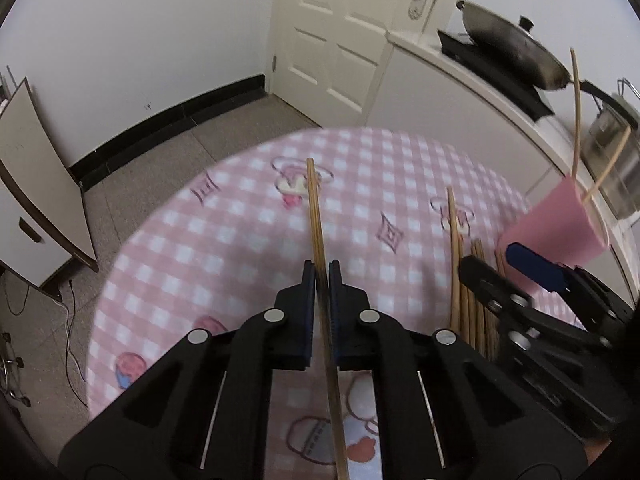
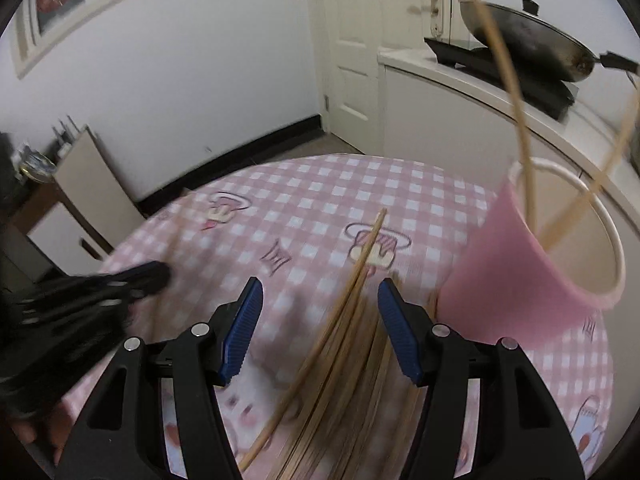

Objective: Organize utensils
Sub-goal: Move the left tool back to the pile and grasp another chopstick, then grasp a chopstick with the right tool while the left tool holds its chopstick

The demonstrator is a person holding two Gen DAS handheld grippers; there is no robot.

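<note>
We see the chopstick bundle point(image 2: 352, 344) on the tablecloth point(image 2: 312, 200) between our right gripper's point(image 2: 320, 332) jaws, cup point(image 2: 532, 280) right of it.

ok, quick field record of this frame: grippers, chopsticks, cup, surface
left gripper: shut on one wooden chopstick
right gripper: open, over the loose pile of wooden chopsticks
pink cylindrical cup: right of the pile, two chopsticks inside
surface: round table with pink checked cloth
background: lidded wok on counter
</note>
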